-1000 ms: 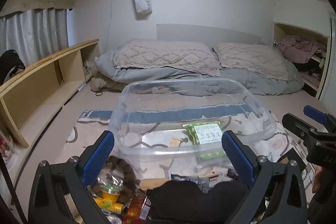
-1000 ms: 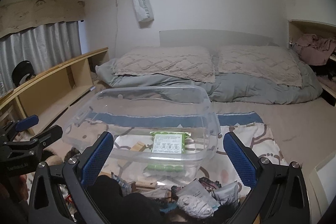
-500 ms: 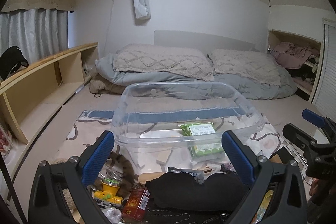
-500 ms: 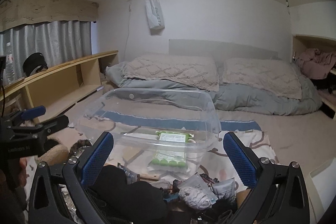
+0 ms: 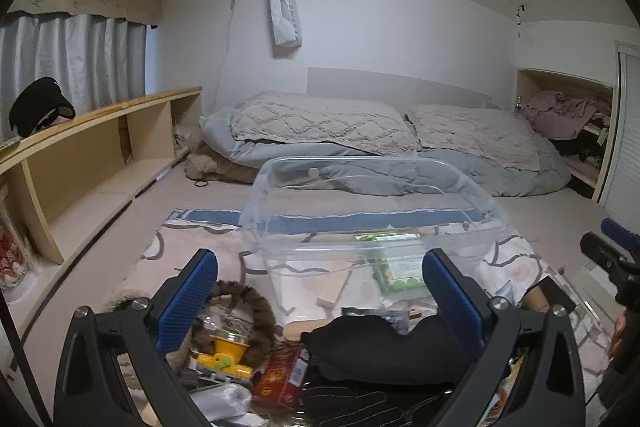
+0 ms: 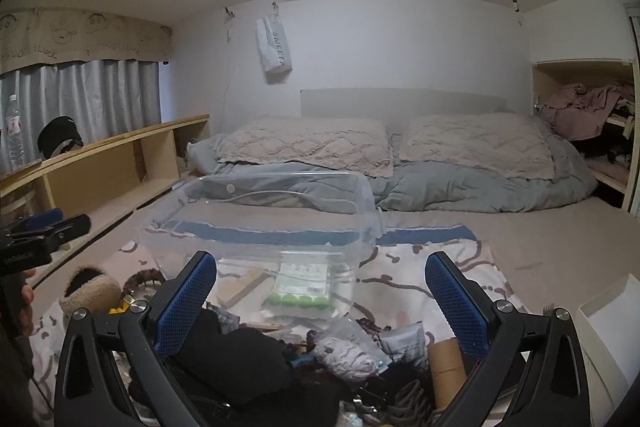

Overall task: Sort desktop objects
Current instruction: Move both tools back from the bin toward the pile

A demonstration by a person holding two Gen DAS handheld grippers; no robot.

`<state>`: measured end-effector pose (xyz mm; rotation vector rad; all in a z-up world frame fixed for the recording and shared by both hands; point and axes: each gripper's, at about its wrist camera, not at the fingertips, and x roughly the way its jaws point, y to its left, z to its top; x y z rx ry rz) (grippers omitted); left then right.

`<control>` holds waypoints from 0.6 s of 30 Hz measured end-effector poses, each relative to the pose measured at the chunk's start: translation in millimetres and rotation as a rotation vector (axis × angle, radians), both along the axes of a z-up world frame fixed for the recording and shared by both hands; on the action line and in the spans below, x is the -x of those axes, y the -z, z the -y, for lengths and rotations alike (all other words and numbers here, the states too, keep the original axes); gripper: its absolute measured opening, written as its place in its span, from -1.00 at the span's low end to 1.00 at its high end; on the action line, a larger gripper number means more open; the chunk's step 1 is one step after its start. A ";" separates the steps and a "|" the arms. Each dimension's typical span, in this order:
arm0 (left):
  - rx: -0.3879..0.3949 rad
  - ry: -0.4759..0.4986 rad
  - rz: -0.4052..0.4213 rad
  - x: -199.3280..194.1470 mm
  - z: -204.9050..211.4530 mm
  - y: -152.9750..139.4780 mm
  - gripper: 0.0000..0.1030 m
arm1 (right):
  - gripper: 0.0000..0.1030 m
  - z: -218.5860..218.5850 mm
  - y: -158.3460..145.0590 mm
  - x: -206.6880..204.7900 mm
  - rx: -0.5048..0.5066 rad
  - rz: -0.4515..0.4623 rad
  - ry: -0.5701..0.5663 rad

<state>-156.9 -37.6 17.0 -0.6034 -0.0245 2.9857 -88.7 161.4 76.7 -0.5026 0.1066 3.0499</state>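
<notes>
Both views tilted up, hanging bag (image 6: 274, 45) ("SWEET")

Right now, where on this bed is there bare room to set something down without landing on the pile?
Free: the plain sheet right of the patterned cloth, in front of the grey duvet, and the bare strip between the clear bin and the wooden shelf. The bin floor beside the green packet is mostly open. Crowded: the clutter between both grippers, around the black cloth.

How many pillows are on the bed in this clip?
2. One quilted beige pillow lies on the left side of the grey duvet, the other quilted beige pillow on the right, both against the headboard. More could be hidden under the bedding.
</notes>
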 end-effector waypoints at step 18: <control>-0.041 -0.018 0.107 2.5 37.3 61.1 0.99 | 1.00 -2.5 54.8 1.7 -0.003 0.069 -0.033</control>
